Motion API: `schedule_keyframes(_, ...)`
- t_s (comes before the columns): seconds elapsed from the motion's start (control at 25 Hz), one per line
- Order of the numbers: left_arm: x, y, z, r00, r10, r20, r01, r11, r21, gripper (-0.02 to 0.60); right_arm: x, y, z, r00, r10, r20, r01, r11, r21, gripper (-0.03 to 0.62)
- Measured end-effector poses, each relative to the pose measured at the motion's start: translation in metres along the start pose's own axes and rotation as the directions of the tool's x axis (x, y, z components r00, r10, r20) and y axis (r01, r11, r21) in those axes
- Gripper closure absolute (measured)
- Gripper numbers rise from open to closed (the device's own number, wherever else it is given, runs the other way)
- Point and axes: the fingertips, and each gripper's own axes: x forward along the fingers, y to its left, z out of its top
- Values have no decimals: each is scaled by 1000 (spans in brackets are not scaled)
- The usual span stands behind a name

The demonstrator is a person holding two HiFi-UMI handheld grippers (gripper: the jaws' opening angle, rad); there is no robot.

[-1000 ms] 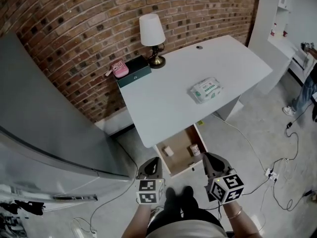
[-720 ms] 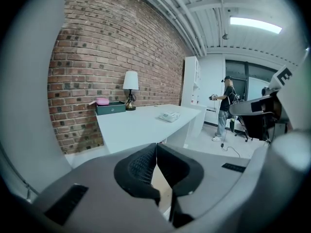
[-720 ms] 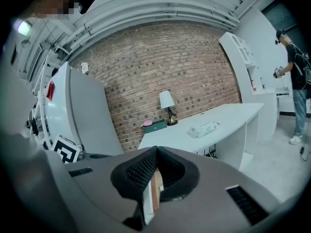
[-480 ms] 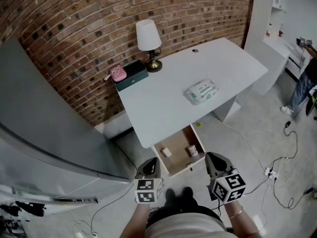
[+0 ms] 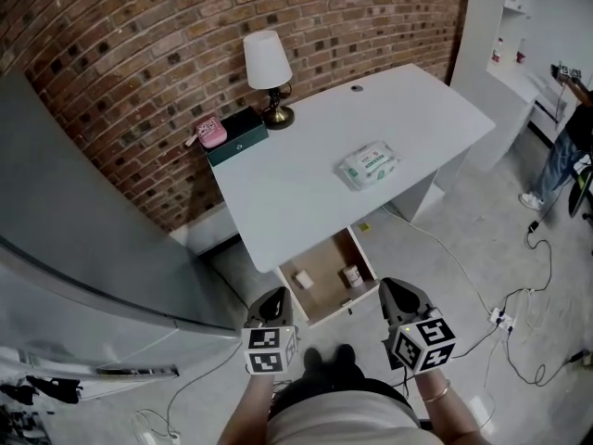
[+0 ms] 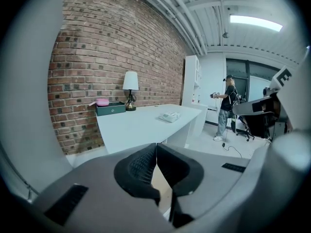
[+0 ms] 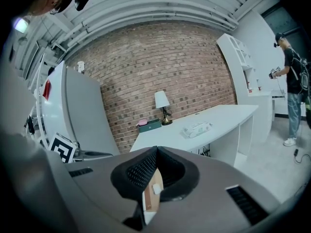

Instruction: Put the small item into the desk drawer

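The white desk (image 5: 306, 179) has its wooden drawer (image 5: 326, 265) pulled open below the front edge. Inside lie a small white item (image 5: 302, 279) at the left and a small box (image 5: 353, 274) at the right. My left gripper (image 5: 273, 306) hangs just in front of the drawer's left corner, shut and empty. My right gripper (image 5: 400, 297) is off the drawer's right corner, also shut with nothing in it. In the left gripper view the pads of the left gripper (image 6: 156, 147) meet. Below the closed right gripper (image 7: 156, 152), the drawer (image 7: 150, 195) shows through a gap.
On the desk are a wipes pack (image 5: 368, 165), a lamp (image 5: 264, 63), and a dark green box (image 5: 237, 135) with a pink item (image 5: 209, 130) on top. A grey cabinet (image 5: 74, 221) stands left. Cables (image 5: 505, 323) lie on the floor at right; a person (image 5: 567, 146) stands far right.
In the head view the desk and drawer have slid left and up. Both grippers sit slightly lower and stay shut.
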Motion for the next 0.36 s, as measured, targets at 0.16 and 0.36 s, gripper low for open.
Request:
schedule_keyframes(0.16,4,-3,2,1000,6,3,-6,1000,-1,560,0,-7,1,1000,-4,2,4,1000,2,588)
schedule_keyframes(0.36,9,-6,4,1000,13,7,-13,1000,-2,560,0,-13,1,1000,-1,0,1,1000,5,588)
